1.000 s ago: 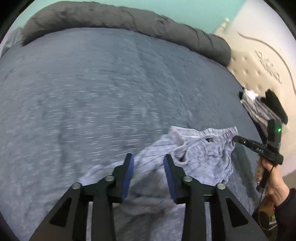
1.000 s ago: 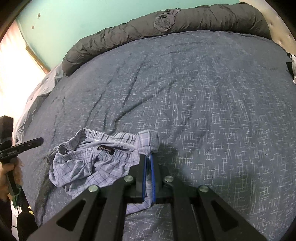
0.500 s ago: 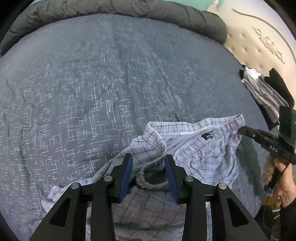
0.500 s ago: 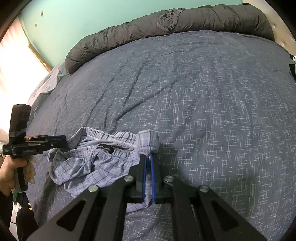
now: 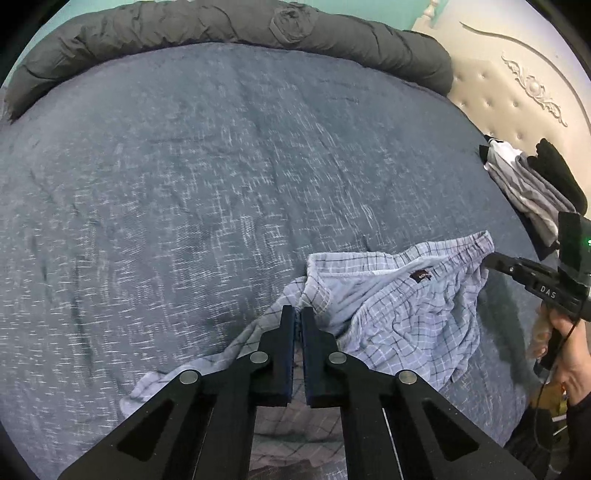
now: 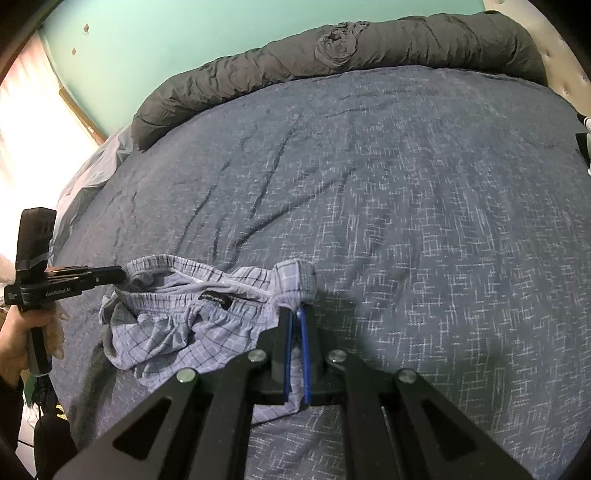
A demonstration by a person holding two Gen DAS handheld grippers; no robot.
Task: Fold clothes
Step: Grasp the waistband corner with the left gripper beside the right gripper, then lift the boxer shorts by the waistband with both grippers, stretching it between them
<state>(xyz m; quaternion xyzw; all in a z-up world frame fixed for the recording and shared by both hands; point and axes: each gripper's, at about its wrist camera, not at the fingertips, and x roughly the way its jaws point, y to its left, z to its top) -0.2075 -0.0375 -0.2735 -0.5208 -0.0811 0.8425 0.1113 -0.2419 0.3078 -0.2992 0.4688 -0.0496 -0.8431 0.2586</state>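
Note:
Light blue checked shorts point(image 5: 399, 314) lie crumpled on the dark blue bedcover point(image 5: 184, 184), waistband facing away. My left gripper point(image 5: 298, 314) is closing its jaws on the waistband's left corner, and the pads press the cloth. In the right wrist view the left gripper point(image 6: 120, 275) bites that same corner of the shorts point(image 6: 177, 325). My right gripper point(image 6: 295, 314) is shut on the waistband's other corner, which bunches up above its fingertips. The left wrist view shows the right gripper point(image 5: 487, 258) at that far corner, a hand point(image 5: 569, 343) around its handle.
A rolled grey duvet point(image 5: 221, 26) lies along the far edge of the bed. A pile of folded clothes point(image 5: 528, 184) sits at the right by the cream padded headboard point(image 5: 517, 92). A bright window point(image 6: 29, 129) is on the left.
My left gripper came forward over the shorts to the waistband corner and shut on it. The right gripper kept its hold and did not move.

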